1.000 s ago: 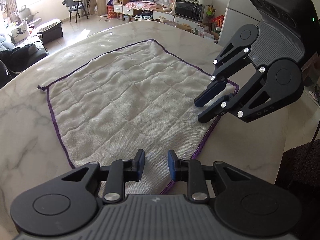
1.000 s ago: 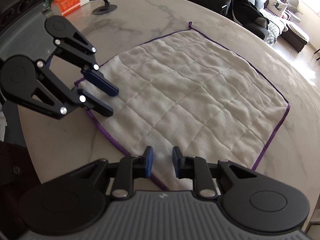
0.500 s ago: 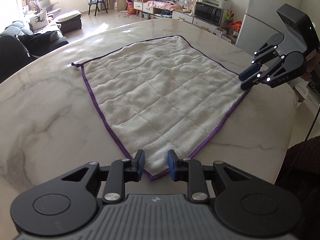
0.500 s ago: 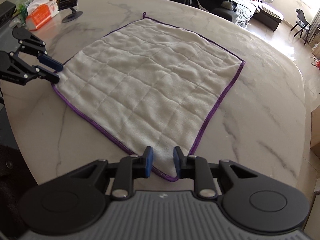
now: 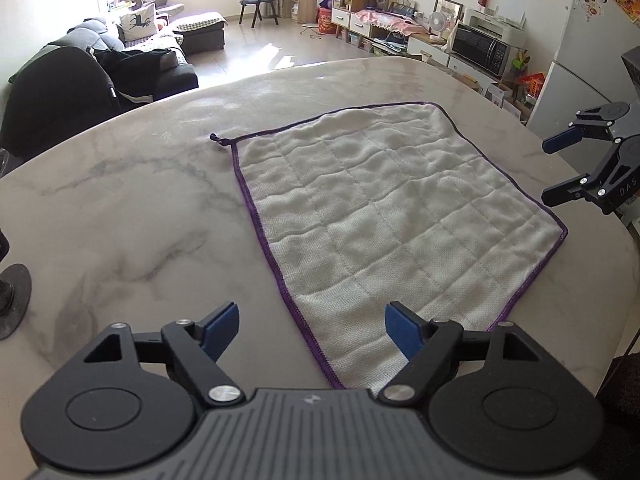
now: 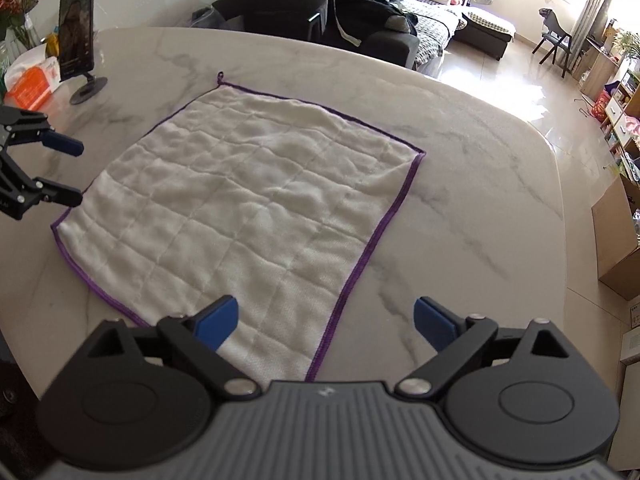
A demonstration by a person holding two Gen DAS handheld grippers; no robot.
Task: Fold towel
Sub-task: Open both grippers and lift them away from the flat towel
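Observation:
A white quilted towel [image 5: 392,216] with purple edging lies spread flat on the marble table [image 5: 120,208]; a small loop sticks out at its far corner. My left gripper [image 5: 312,326] hovers over the towel's near left corner. Its jaws are opening wide, and the cloth below lies flat and untouched by the pads. My right gripper [image 6: 326,316] stands over the near right corner of the towel [image 6: 248,208], jaws also opening, nothing pressed between them. Each gripper shows in the other's view: the right gripper [image 5: 554,172] at the right edge, the left gripper [image 6: 74,172] at the left edge.
A phone on a round stand [image 6: 78,52] and an orange tissue pack [image 6: 32,88] sit at the table's far left in the right wrist view. A black stand base [image 5: 12,300] shows at the left edge in the left wrist view. Sofas and chairs stand beyond the table.
Both grippers have drawn apart, each to its own near corner of the towel. Their jaws went from nearly shut to wide open. The towel stays flat.

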